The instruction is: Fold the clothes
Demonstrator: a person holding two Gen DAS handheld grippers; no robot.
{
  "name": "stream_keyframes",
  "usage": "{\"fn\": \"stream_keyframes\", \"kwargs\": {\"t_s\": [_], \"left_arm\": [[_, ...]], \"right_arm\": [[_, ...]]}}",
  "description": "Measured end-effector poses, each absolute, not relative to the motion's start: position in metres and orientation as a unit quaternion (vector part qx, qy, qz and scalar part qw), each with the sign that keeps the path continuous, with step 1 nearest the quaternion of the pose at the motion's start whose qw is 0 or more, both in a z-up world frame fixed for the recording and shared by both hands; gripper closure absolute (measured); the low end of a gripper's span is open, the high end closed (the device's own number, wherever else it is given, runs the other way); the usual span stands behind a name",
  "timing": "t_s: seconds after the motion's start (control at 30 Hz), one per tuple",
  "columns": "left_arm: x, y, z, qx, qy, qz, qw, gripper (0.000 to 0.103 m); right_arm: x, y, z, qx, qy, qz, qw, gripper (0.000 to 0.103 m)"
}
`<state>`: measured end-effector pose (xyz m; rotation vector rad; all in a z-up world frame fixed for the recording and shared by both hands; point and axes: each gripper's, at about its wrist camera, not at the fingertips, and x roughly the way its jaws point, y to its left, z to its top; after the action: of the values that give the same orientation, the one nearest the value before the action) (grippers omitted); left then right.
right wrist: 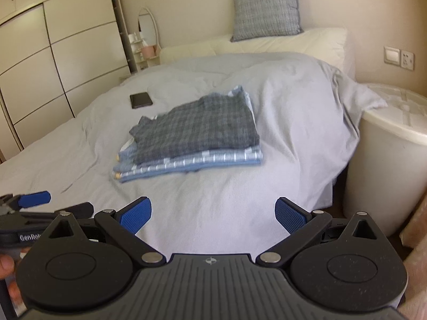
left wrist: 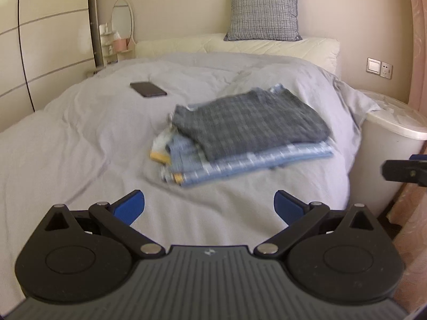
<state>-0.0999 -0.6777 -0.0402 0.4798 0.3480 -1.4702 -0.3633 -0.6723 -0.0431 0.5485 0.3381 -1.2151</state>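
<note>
nearest the lens, the left gripper (left wrist: 209,204) hung over bare duvet with its blue pads spread wide and nothing between them. the right gripper (right wrist: 213,213) hovered the same way, jaws apart and empty. in the right wrist view the left tool showed at about 9 o'clock, low and just beside.

the folded clothes (right wrist: 190,136) lay past both grippers on the grey duvet (left wrist: 80,138), at roughly 12 o'clock in the right view and 1 o'clock in the left. a dark plaid piece (left wrist: 248,121) sat on top of lighter blue striped pieces (left wrist: 248,164), the lower layers poking out toward the near left corner. the folding looked mostly done, judging by the tidy stack.

the risk from here seemed to be the stack itself: the top piece sat skewed on the ones below, so a pinch on one layer only, or a nudge from the side, could slide the layers apart and undo the folds. the soft, wrinkled duvet under it would give and bunch too.

nothing stood between the grippers and the stack. a dark phone (left wrist: 148,88) lay well apart at 11 o'clock, a white round bin (right wrist: 392,160) stood off the bed edge at 3 o'clock, and a grey pillow (left wrist: 264,10) leaned on the wall at 12 o'clock, farthest back, with a wardrobe (right wrist: 61,61) at 10 o'clock.
</note>
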Motion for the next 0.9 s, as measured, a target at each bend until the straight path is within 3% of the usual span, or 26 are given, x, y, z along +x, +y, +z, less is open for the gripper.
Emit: {"fn": "stream_keyframes", "kwargs": {"t_s": [0.13,0.23,0.27,0.3,0.37,0.4,0.43,0.63,0.7,0.77,0.8,0.83,0.9], "left_arm": [[-0.08,-0.723,-0.039,0.214,0.134,-0.664,0.703,0.001],[-0.065,-0.77,-0.04,0.208,0.127,-0.679,0.693,0.003],[-0.062,-0.786,-0.041,0.208,0.127,-0.686,0.686,0.01],[-0.059,-0.801,-0.043,0.211,0.128,-0.696,0.675,0.016],[-0.055,-0.833,-0.049,0.218,0.128,-0.715,0.652,0.054],[-0.055,-0.848,-0.054,0.226,0.125,-0.723,0.641,0.062],[-0.055,-0.862,-0.06,0.233,0.125,-0.728,0.633,0.071],[-0.032,-0.914,-0.102,0.249,0.157,-0.72,0.628,0.075],[-0.02,-0.922,-0.113,0.243,0.173,-0.713,0.635,0.062],[-0.014,-0.926,-0.112,0.246,0.176,-0.708,0.638,0.055],[-0.014,-0.926,-0.107,0.247,0.171,-0.707,0.64,0.057],[-0.016,-0.924,-0.099,0.243,0.16,-0.706,0.646,0.066],[-0.02,-0.922,-0.083,0.233,0.141,-0.708,0.652,0.07]], "right_arm": [[-0.359,-0.71,-0.044,0.204,0.167,-0.538,0.801,0.003],[-0.345,-0.746,-0.044,0.15,0.194,-0.512,0.823,0.016],[-0.34,-0.759,-0.044,0.136,0.199,-0.506,0.828,0.022],[-0.336,-0.773,-0.044,0.122,0.203,-0.501,0.832,0.035],[-0.328,-0.8,-0.048,0.097,0.217,-0.49,0.838,0.055],[-0.323,-0.814,-0.051,0.085,0.225,-0.484,0.841,0.069],[-0.318,-0.83,-0.055,0.072,0.235,-0.478,0.843,0.074],[-0.295,-0.913,-0.091,0.038,0.29,-0.449,0.844,0.078],[-0.296,-0.934,-0.101,0.044,0.298,-0.441,0.845,0.088],[-0.31,-0.949,-0.103,0.069,0.284,-0.451,0.843,0.087],[-0.315,-0.955,-0.104,0.08,0.278,-0.455,0.842,0.085],[-0.318,-0.957,-0.101,0.083,0.275,-0.457,0.842,0.084],[-0.319,-0.951,-0.091,0.066,0.265,-0.463,0.843,0.084]]}}
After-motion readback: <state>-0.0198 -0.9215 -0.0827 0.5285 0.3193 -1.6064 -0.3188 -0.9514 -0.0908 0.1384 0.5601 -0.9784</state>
